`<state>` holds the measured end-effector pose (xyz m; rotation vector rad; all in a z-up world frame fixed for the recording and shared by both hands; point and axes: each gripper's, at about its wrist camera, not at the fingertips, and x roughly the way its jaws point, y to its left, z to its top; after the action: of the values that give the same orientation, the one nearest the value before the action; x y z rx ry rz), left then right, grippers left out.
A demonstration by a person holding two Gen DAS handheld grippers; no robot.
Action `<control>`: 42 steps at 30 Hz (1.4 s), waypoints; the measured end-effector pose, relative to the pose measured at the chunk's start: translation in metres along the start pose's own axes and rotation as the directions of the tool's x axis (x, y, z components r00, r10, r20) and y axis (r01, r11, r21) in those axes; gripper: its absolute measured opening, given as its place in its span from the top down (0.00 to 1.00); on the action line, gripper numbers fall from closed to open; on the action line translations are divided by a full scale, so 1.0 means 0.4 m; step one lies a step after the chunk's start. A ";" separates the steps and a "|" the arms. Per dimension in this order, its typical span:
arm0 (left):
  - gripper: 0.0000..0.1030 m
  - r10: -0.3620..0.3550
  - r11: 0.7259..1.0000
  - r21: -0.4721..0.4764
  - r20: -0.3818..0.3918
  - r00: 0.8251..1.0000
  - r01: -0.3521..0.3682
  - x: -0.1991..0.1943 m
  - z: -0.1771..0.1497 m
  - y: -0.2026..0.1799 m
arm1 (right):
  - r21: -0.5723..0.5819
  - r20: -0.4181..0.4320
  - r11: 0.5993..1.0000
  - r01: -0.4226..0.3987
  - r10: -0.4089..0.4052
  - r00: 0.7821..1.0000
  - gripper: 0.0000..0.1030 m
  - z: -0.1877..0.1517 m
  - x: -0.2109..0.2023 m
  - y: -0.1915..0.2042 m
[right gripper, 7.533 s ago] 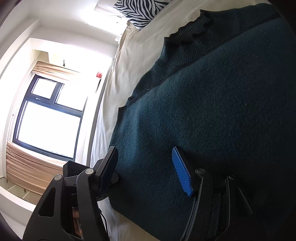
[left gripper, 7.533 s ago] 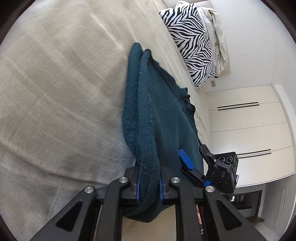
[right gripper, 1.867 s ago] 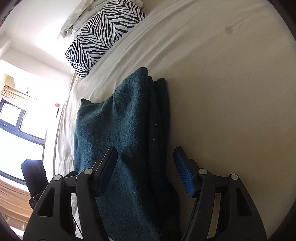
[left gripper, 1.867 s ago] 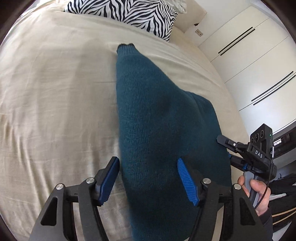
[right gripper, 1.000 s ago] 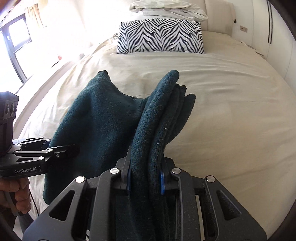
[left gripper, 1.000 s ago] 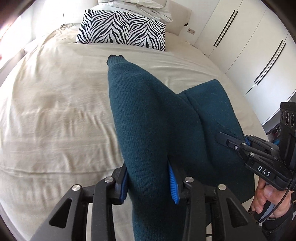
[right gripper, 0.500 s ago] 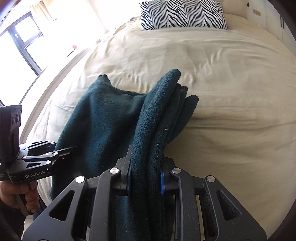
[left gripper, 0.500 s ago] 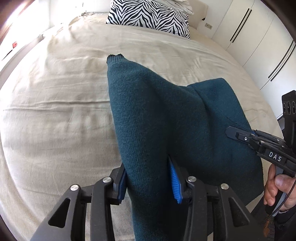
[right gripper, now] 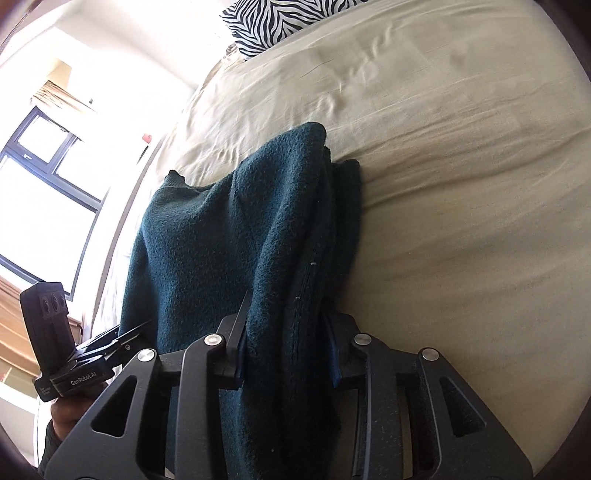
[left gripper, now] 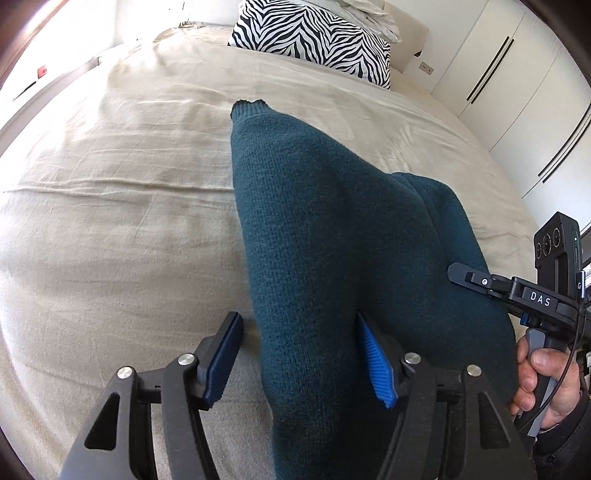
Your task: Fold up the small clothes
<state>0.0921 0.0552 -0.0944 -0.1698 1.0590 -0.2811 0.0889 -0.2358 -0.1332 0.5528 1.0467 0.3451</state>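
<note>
Bed (left gripper: 110, 206): covered in a beige, softly creased sheet; a zebra-print pillow (left gripper: 314, 35) is seen at the far end.
Sweater (left gripper: 332, 258): dark teal knit, thick and nubbly, folded into a long band several layers deep, laid on the sheet near the close edge.
Left gripper (left gripper: 299, 360): jaws have just been opening; the blue ribbed pads are parted, one clear of the knit, so the fold is judged released.
Right gripper (right gripper: 286, 345): jaws have just been opening slightly, yet the stacked layers are seen pinched between the pads.
Step in hand: the fold is being set down; the layers should be lowered flat and edges kept aligned before the right-hand grip is let go.
</note>
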 end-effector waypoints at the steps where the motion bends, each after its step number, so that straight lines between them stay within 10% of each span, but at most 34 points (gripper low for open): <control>1: 0.35 -0.003 1.000 -0.006 0.008 1.000 0.003 -0.008 -0.003 0.003 | 0.003 0.002 1.000 -0.004 0.004 1.000 0.71 0.002 -0.004 -0.003; 10: 0.30 0.067 0.998 0.004 0.182 0.981 -0.069 -0.152 -0.072 -0.024 | -0.012 0.166 0.975 0.222 -0.217 0.962 0.47 -0.048 -0.159 0.034; 17: 0.01 0.124 0.982 0.076 0.414 0.902 -0.170 -0.327 -0.115 -0.088 | -0.058 0.346 0.952 0.301 -0.264 0.900 0.47 -0.091 -0.298 0.137; 20: 0.00 0.141 0.971 0.088 0.535 0.833 -0.221 -0.417 -0.116 -0.124 | -0.105 0.447 0.948 0.301 -0.225 0.866 0.44 -0.109 -0.371 0.204; 23: 0.00 0.183 0.953 0.071 0.642 0.744 -0.296 -0.506 -0.115 -0.165 | -0.133 0.562 0.939 0.318 -0.193 0.805 0.19 -0.131 -0.452 0.272; 28: 0.00 0.225 0.912 0.055 0.761 0.609 -0.406 -0.629 -0.128 -0.228 | -0.134 0.782 0.901 0.414 -0.160 0.602 0.00 -0.193 -0.594 0.384; 31: 0.00 0.214 0.912 0.064 0.768 0.603 -0.406 -0.674 -0.126 -0.248 | -0.143 0.832 0.869 0.474 -0.154 0.533 0.00 -0.211 -0.650 0.440; 35: 0.00 0.259 0.919 0.025 0.716 0.649 -0.394 -0.694 -0.111 -0.242 | -0.172 0.832 0.863 0.475 -0.131 0.539 0.00 -0.220 -0.694 0.482; 42: 0.00 0.329 0.915 0.001 0.579 0.746 -0.404 -0.603 -0.111 -0.214 | -0.160 0.735 0.869 0.467 -0.211 0.644 0.00 -0.228 -0.668 0.485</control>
<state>-0.0699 0.0478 0.1087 0.0760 0.4508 0.0701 -0.1182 -0.1924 0.1365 0.1190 0.3052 -0.0502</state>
